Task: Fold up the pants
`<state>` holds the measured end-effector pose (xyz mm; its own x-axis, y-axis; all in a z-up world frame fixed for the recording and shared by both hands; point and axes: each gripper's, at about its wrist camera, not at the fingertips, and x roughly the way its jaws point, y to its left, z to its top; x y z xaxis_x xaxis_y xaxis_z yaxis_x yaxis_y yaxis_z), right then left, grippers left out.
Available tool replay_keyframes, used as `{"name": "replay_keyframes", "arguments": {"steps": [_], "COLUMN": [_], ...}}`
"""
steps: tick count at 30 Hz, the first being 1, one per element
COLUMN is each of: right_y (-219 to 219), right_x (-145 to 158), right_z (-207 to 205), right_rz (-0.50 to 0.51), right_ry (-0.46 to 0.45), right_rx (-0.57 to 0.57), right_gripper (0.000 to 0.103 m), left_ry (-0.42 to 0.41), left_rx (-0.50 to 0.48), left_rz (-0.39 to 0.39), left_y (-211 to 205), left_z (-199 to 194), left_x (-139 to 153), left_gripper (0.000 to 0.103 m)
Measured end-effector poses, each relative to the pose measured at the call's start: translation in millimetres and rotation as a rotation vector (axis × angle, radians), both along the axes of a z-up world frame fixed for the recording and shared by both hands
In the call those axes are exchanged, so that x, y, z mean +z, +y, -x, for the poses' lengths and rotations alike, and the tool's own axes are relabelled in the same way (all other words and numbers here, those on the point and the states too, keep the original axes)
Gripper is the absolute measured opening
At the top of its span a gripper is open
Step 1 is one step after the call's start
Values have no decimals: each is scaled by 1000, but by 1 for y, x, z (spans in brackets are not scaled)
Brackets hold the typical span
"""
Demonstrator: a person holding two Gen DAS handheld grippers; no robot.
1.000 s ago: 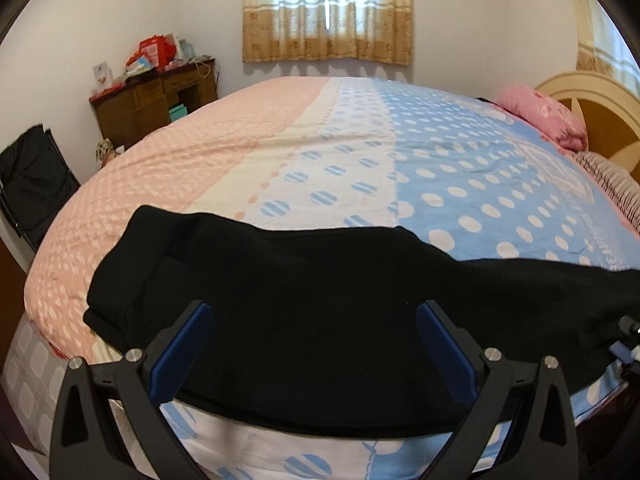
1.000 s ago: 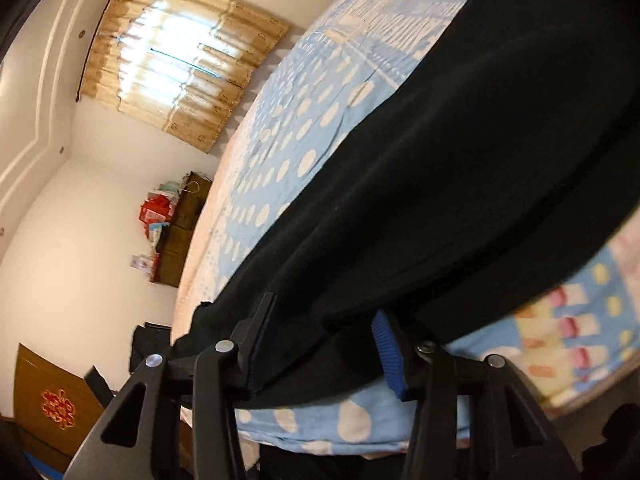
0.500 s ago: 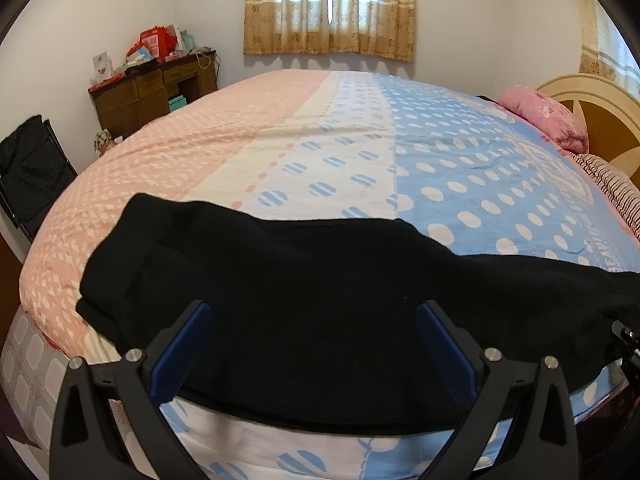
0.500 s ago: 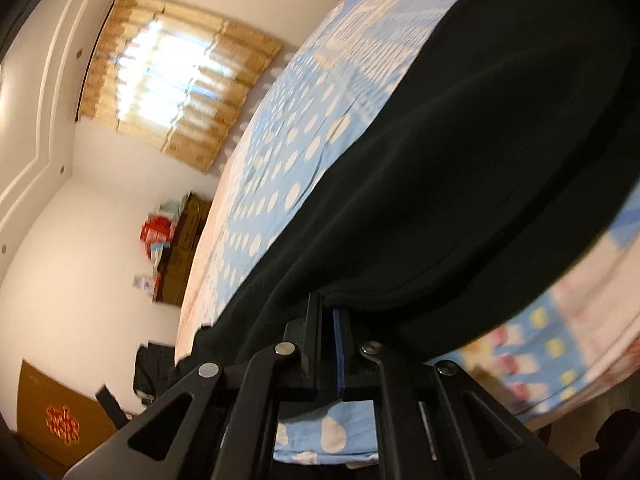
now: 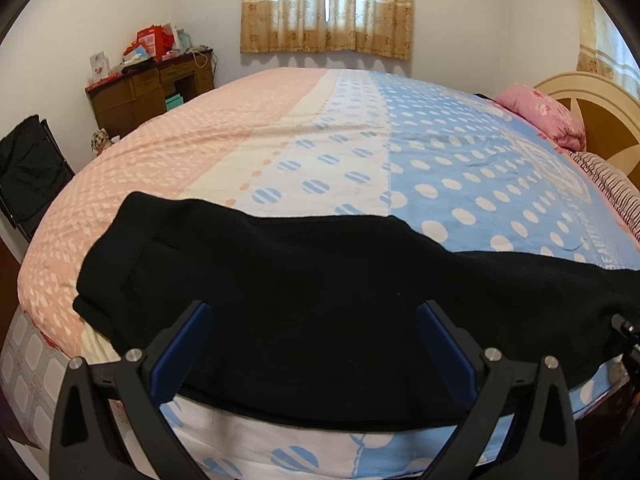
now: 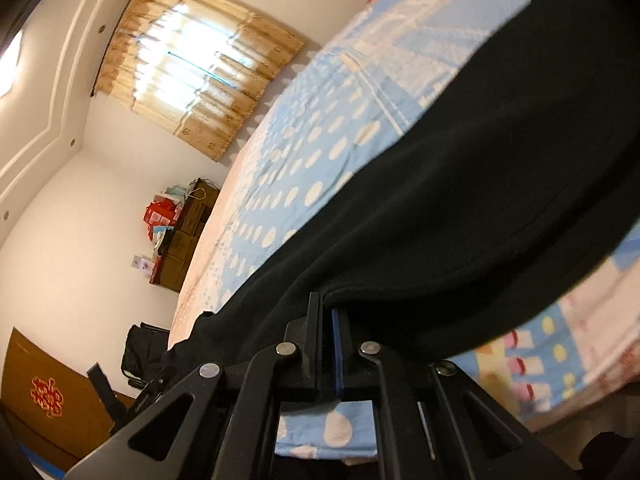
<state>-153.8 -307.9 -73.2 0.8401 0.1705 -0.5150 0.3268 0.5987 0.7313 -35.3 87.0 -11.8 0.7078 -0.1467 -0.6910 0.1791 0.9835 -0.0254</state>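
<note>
Black pants [image 5: 320, 300] spread lengthwise along the near edge of the bed [image 5: 360, 152], running from 9 o'clock to 3 o'clock in the left wrist view, lying on a bedspread [image 5: 460, 168] of pink, cream and blue with white dots. Left gripper [image 5: 316, 344] at 6 o'clock, jaws spread wide, blue pads either side of the pants' middle; contact with the cloth impossible to tell. Right gripper [image 6: 327, 344] at 6 o'clock in its own tilted view, jaws pressed together, pinching a fold at the pants' near hem [image 6: 440, 208]. Pink pillow [image 5: 540, 116] at 2 o'clock beside a cream headboard [image 5: 600, 108]. Wooden desk [image 5: 152, 88] at 10 o'clock, cluttered on top with red boxes [image 5: 154, 40]. Curtained window [image 5: 326, 4] at 12 o'clock. Dark bag [image 5: 28, 176] at 9 o'clock, off the bed.
</note>
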Motion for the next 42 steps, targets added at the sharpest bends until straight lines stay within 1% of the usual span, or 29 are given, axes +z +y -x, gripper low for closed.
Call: {"name": "replay_keyframes", "arguments": {"steps": [2, 4, 6, 8, 10, 12, 14, 16, 17, 18, 20, 22, 23, 24, 25, 26, 28, 32, 35, 37, 39, 42], "right_y": [4, 5, 3, 2, 3, 2, -2, -6, -10, -11, -14, -20, -27, -35, -42, -51, -58, -65, -67, -70, -70, -70], "right_x": [8, 12, 3, -16, -28, -32, -26, -12, -1, 9, 37, 51, 54, 53, 50, 44, 36, 21, 21, 22, 22, 25], "right_z": [11, 20, 24, 29, 31, 34, 39, 46, 51, 56, 62, 61, 62, 65, 66, 69, 73, 74, 72, 71, 72, 74], "right_rz": [8, 31, 39, 5, -3, -4, 3, 45, 82, 127, 298, 421, 418, 385, 353, 326, 310, 243, 249, 265, 261, 254], "right_ry": [-6, 9, 62, 112, 146, 139, 135, 183, 200, 187, 147, 178, 180, 173, 177, 199, 214, 167, 164, 185, 183, 170], "right_rx": [8, -2, -11, -22, -27, -28, -32, -25, -32, -47, -81, -113, -142, -163, -185, -213, -245, -272, -277, -276, -280, -275], "right_gripper": [4, 4, 4, 4, 4, 4, 4, 4, 4, 4, 4, 5, 5, 5, 6, 6, 6, 6, 6, 9, 19, 28], "left_ry": [-4, -6, -5, -1, -1, -8, -16, -17, -18, -18, -16, -15, -15, -17, -20, -25, -35, -33, -35, -35, -20, 10], "left_rx": [2, 8, 13, 10, 1, -14, -28, -46, -54, -67, -94, -126, -150, -166, -185, -205, -244, -282, -299, -299, -289, -273], "left_rz": [-3, 4, 14, 20, 14, -2, -7, -7, -7, -5, 1, 7, 6, 3, 3, 6, 0, -36, -66, -68, -66, -62], "left_y": [1, 3, 5, 5, 2, -3, -9, -15, -19, -24, -34, -47, -58, -66, -75, -84, -105, -134, -146, -149, -151, -151], "left_z": [0, 0, 0, -1, -1, 0, 0, 0, -1, -1, -1, -1, 0, 1, 2, 4, 9, 13, 15, 14, 12, 9], "left_x": [1, 3, 3, 3, 3, 3, 4, 5, 4, 4, 3, 2, 2, 2, 1, 1, -2, -15, -21, -24, -28, -35], "left_gripper": [103, 103, 103, 103, 103, 103, 103, 103, 103, 103, 103, 103, 103, 103, 103, 103, 103, 103, 103, 103, 103, 103]}}
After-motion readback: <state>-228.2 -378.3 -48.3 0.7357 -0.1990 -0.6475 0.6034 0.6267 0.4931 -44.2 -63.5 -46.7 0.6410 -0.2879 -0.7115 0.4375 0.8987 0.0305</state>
